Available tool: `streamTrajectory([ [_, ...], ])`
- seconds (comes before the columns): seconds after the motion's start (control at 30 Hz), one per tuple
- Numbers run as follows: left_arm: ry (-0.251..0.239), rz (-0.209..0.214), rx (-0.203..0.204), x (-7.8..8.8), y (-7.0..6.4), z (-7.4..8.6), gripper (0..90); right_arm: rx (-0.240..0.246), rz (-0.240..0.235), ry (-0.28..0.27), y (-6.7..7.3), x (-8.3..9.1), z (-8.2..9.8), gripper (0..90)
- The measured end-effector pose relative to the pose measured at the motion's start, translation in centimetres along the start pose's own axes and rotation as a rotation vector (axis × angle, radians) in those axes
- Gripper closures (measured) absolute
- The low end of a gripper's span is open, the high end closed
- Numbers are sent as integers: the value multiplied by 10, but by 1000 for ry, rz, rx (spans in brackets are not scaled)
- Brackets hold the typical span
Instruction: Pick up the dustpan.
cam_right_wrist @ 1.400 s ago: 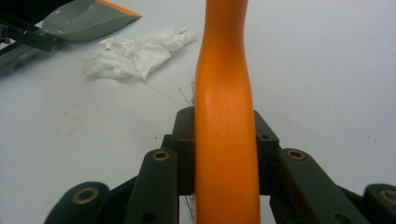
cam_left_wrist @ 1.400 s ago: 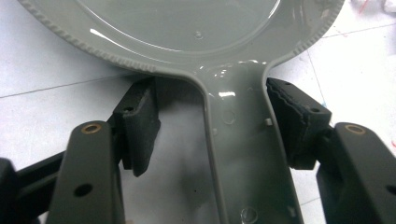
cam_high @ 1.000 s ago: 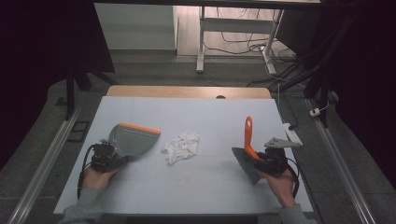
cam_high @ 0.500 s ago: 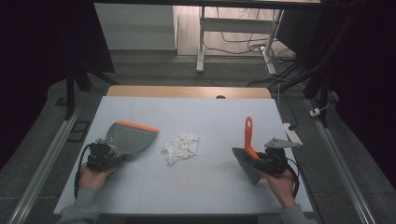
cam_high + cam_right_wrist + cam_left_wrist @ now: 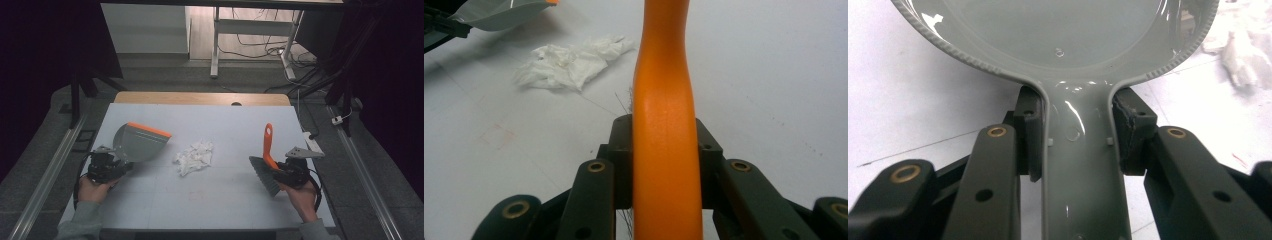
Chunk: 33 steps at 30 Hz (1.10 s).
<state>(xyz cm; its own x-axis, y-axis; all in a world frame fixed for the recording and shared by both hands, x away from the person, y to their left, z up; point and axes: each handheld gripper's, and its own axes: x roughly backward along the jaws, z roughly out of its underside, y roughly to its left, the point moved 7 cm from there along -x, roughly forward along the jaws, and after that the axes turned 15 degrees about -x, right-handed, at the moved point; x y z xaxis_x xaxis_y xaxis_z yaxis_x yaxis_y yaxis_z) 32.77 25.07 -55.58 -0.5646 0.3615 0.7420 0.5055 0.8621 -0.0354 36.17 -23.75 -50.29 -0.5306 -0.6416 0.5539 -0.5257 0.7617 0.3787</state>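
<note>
Tissue (image 5: 194, 156) lies crumpled mid-counter (image 5: 225, 200). Left claw (image 5: 114, 161) pinches the dustpan (image 5: 140, 142) handle, left of the tissue; right claw (image 5: 280, 170) pinches the brush (image 5: 266, 165), right of it. Press the pan's lip flat beside the tissue before sweeping.

One overhead camera, two riding close on the grippers

The high view looks forward and down on the table (image 5: 150, 200); both gripper views skim low across it, sharing the crumpled tissue (image 5: 195, 156) (image 5: 569, 62).
</note>
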Motion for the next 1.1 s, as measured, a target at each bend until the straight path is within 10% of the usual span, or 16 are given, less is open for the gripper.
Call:
streamTrajectory([
  [1.1, -70, 27, -92, 43, 1, -1, 620, 4, -3, -23, 1, 3, -3, 702],
])
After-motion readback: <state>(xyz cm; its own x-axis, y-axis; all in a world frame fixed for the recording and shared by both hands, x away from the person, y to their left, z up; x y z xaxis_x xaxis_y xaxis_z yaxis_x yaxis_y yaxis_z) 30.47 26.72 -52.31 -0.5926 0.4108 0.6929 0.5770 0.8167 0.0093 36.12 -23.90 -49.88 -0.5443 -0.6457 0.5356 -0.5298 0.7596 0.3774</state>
